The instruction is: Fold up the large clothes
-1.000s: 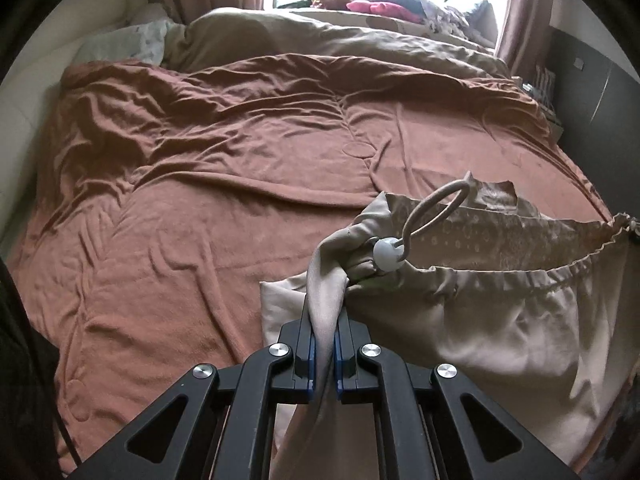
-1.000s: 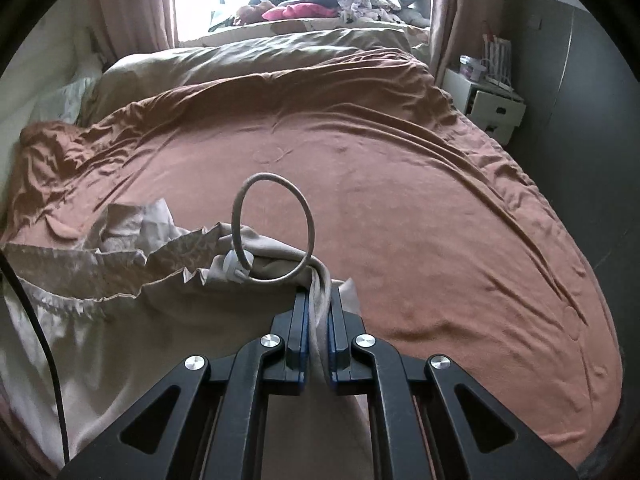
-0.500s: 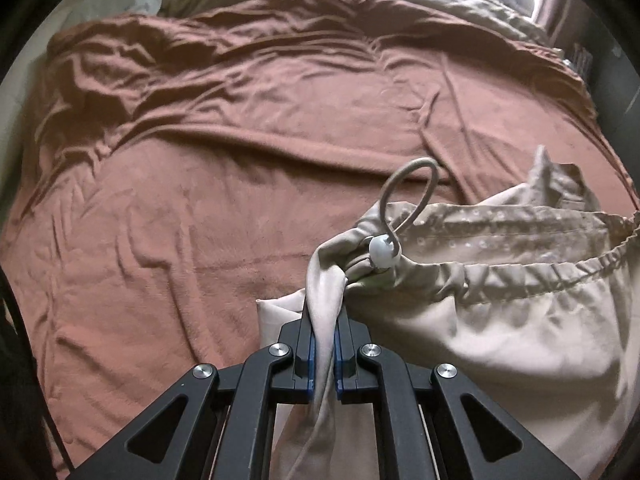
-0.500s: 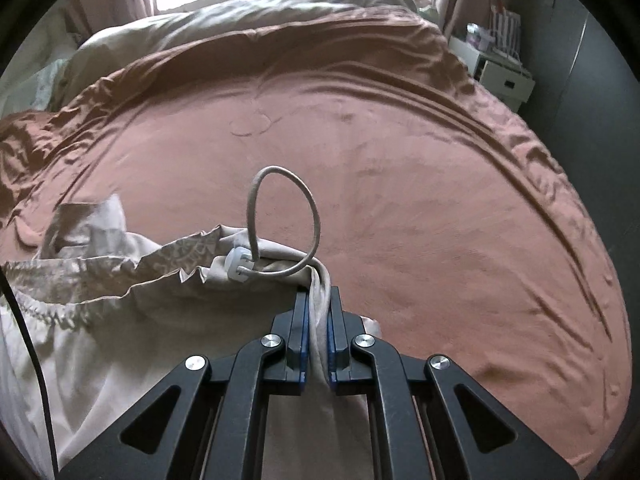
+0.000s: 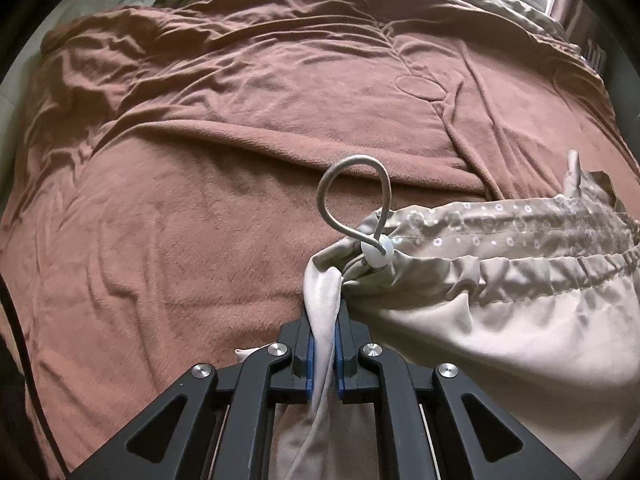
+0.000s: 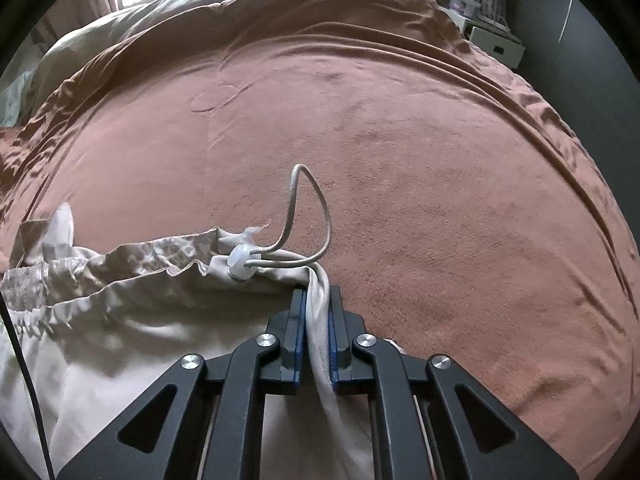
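A beige garment with a gathered, flower-printed hem hangs between my two grippers, low over the brown blanket. My left gripper is shut on its left corner, fabric pinched between the blue pads. Beside it a grey cord loop rises from a white toggle. In the right wrist view my right gripper holds the garment's other corner; its jaws are opening, with the fabric still between the pads. A second toggle and cord loop sit just left of it.
The brown blanket covers the bed, creased toward the far side. A beige duvet lies bunched at the far end. A white nightstand and a dark wall stand beyond the right edge. A black cable hangs at left.
Both grippers have sunk toward the bed and tipped downward, carrying the garment with them. The window and far end of the room have slid out of view.
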A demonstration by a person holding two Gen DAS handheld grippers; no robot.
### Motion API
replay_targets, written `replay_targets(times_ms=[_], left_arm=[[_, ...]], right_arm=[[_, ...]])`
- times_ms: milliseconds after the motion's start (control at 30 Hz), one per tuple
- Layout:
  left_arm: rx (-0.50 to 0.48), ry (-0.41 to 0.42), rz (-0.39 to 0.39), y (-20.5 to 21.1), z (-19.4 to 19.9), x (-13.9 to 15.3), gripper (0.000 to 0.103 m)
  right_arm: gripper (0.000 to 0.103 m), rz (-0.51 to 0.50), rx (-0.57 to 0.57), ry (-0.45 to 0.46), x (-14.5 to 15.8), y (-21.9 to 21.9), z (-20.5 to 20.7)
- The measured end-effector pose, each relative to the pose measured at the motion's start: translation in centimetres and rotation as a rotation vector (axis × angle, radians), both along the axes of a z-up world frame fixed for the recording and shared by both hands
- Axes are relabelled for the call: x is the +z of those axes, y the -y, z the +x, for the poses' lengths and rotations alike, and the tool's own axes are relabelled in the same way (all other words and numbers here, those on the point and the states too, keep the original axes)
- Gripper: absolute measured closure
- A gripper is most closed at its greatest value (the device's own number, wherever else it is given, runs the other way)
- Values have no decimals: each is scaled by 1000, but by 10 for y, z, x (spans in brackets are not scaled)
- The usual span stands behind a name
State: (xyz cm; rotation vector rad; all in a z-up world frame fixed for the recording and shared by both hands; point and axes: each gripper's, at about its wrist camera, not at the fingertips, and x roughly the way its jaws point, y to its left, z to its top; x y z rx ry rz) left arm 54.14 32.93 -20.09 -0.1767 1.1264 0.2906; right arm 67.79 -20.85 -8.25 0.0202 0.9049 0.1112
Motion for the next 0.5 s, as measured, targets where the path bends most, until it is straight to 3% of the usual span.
replay_targets(times_ms=[167,200,233,267,300,367,500], left_arm=[[26,29,-86,-6,-15,19,89],[33,48,-103,-7,-22,27,80],[35,66,-101,-6,-28,34,71],[36,91,-96,-6,-35,43,46],[35,114,-95,-4,-41,50,30],[40,171,-101,-3,-60,69,28],[58,211,-124,-2,-96,89,28]], right_arm=[[93,69,-5,-13,14,8,-16],[87,88,-1,-5,18,11,-22],[66,104,1,8,22,15,-30],[46,115,3,15,25,18,-36],[13,137,10,29,29,21,-46],[10,157,19,62,36,25,-65],[11,189,43,90,45,32,-106]])
